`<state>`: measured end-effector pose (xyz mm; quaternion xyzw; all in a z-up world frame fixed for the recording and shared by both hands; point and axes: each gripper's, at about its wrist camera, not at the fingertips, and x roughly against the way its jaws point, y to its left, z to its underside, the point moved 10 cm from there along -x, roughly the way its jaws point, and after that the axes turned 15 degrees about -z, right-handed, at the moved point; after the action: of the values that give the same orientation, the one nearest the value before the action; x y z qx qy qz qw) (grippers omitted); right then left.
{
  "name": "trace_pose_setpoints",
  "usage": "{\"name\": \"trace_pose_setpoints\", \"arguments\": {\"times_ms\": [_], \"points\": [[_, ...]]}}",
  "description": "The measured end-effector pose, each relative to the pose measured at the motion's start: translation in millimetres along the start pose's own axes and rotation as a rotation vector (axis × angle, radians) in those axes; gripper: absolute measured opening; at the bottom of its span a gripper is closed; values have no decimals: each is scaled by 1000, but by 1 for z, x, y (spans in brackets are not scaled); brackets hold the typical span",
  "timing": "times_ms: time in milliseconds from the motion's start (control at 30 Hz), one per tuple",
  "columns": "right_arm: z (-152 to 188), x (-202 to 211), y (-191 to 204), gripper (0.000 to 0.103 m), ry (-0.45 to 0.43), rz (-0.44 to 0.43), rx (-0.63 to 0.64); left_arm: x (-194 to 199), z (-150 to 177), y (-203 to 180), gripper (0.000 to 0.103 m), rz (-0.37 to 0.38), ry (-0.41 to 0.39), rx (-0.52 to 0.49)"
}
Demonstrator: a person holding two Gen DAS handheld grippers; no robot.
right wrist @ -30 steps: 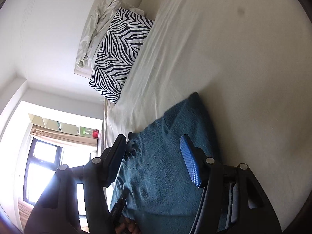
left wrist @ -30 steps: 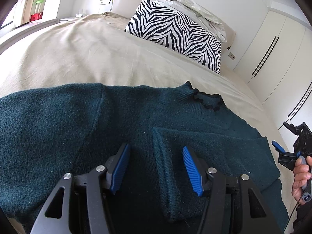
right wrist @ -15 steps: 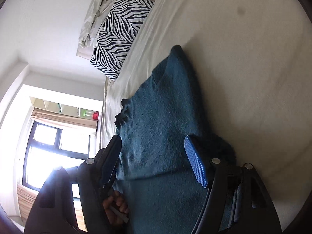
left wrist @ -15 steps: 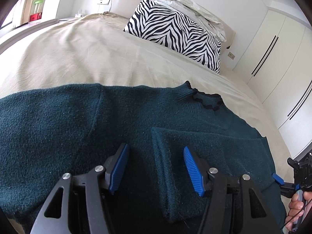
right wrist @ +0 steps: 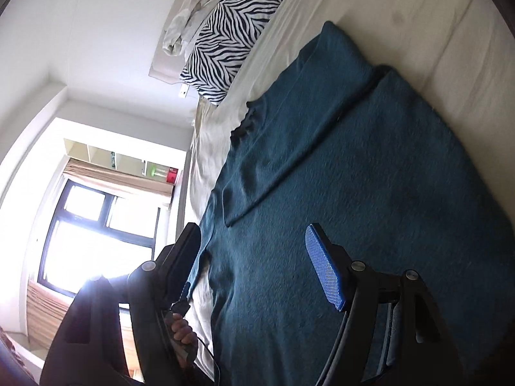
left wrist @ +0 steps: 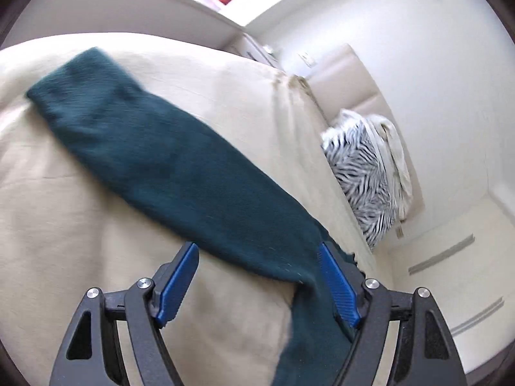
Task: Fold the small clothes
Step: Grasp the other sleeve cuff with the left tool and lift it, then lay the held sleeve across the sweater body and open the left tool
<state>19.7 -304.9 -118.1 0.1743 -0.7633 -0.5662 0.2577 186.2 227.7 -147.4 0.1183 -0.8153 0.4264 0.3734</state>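
Note:
A dark teal knit sweater (right wrist: 370, 173) lies flat on the beige bed (right wrist: 450, 32). One sleeve (right wrist: 289, 151) is folded across its body. The other sleeve (left wrist: 154, 154) stretches out over the bed (left wrist: 80, 241) in the left wrist view. My left gripper (left wrist: 257, 280) is open just above where this sleeve meets the body, holding nothing. My right gripper (right wrist: 254, 257) is open and empty above the sweater's lower part. The person's hand (right wrist: 182, 328) shows at the bottom of the right wrist view.
A zebra-striped pillow (right wrist: 231, 35) and a crumpled white cloth (right wrist: 193, 9) lie at the headboard; the pillow also shows in the left wrist view (left wrist: 363, 177). A window (right wrist: 93, 238) and shelves (right wrist: 128, 164) are beyond the bed. White wardrobe doors (left wrist: 450, 273) stand at right.
My left gripper has swung left, from over the folded sleeve to the spread-out sleeve. My right gripper has moved in over the sweater's body. Both stay open.

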Motion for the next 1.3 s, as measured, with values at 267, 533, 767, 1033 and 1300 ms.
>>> {"name": "trace_pose_setpoints", "arguments": {"times_ms": [267,533,767,1033,1300], "points": [[60,-31,23,68,67,-26,-19,7,-64,88,69,70,-20,376],[72,-28,53,68,74,-7,52,-21,-96,98,30,-2,-45,440],[56,-15,51,68,43,19,67,-7,-95,-10,10,-124,-180,-7],[49,-7,21,68,14,14,6,-41,110,-226,9,-225,-268,-1013],[24,-30,-6,67,45,21,-37,-71,259,-212,11,-316,-366,-1408]]}}
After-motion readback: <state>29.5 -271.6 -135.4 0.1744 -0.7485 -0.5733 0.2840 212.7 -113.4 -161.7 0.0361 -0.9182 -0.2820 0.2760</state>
